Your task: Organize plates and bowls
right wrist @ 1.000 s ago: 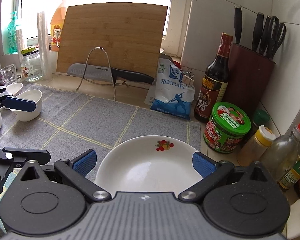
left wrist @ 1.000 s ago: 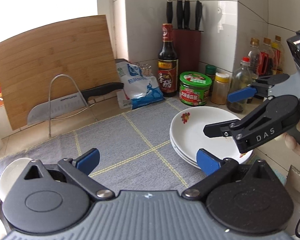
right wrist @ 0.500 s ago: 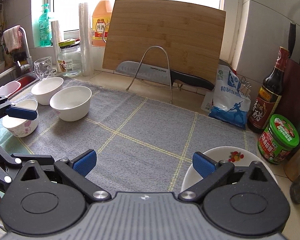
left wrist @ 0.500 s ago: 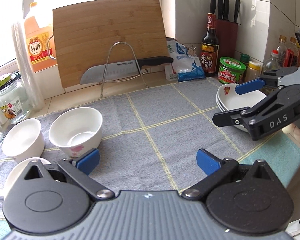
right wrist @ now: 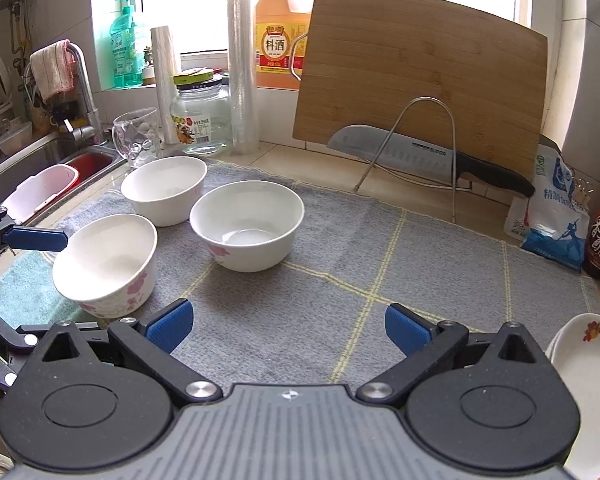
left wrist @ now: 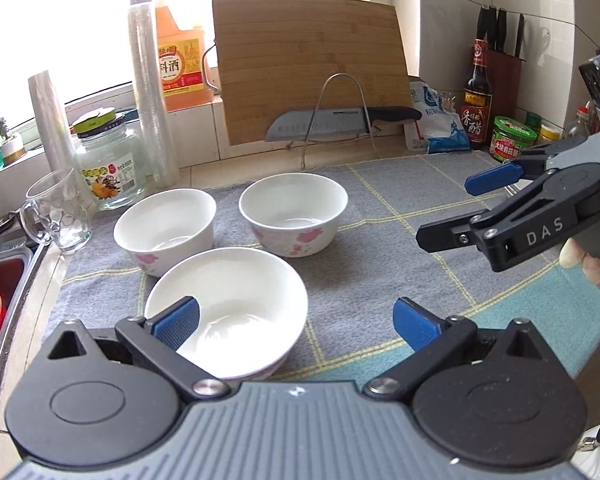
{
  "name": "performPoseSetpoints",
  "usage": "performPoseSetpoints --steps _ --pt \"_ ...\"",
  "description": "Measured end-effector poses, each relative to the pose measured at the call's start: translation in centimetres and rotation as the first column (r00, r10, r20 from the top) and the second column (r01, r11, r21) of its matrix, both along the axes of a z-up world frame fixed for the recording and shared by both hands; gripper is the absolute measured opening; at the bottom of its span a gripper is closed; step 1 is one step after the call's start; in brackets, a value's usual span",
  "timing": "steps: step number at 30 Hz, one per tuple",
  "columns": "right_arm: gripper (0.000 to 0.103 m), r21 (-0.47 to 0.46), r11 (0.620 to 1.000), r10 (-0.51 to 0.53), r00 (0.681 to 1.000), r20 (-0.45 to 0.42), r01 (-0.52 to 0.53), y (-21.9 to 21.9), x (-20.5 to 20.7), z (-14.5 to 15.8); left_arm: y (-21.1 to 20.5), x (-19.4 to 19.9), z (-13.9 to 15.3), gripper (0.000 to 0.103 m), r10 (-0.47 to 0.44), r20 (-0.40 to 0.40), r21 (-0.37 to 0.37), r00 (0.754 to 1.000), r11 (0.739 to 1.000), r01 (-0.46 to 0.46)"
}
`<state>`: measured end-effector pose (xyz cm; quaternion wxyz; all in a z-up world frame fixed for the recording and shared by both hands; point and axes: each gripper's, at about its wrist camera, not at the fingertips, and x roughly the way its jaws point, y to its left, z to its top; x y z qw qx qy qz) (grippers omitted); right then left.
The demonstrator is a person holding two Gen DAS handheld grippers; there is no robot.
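Kitchen counter, grey mat.
Three bowls grouped on mat; left tool and right tool both spread apart, empty.

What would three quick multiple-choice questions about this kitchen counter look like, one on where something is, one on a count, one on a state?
1. Where is the steel kitchen knife?
A. in the sink
B. on the wire rack before the bamboo cutting board
C. inside a bowl

2. How many white floral bowls stand on the grey cloth mat?
A. one
B. three
C. five

3. What is the left gripper doing?
A. open, holding nothing
B. clamped on a plate
C. gripping the knife

Answers: 1 B, its blade passes through the wire loop; 2 B, three show in both views; 3 A, its blue pads stand wide apart.
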<state>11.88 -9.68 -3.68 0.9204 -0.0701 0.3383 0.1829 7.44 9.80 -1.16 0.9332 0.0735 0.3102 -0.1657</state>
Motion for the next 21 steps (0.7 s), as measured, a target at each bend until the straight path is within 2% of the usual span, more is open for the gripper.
performPoseSetpoints --steps 6,13,21 --pt "0.103 0.014 0.995 0.101 0.995 -0.013 -0.100 4.0 0.7 -0.1 3.5 -0.8 -1.3 0.102 0.051 -0.006 0.015 0.999 0.999 -0.051" --pt "0.103 0.044 0.971 0.236 0.970 -0.055 -0.233 7.7 1.6 -0.4 5.2 -0.7 -2.9 0.102 0.034 -0.003 0.054 0.999 0.998 -0.034" --pt "0.103 0.059 0.949 0.314 0.944 -0.101 -0.309 10.8 2.7 -1.5 5.1 0.2 -4.2 0.101 -0.026 0.012 0.070 1.000 0.997 0.025"
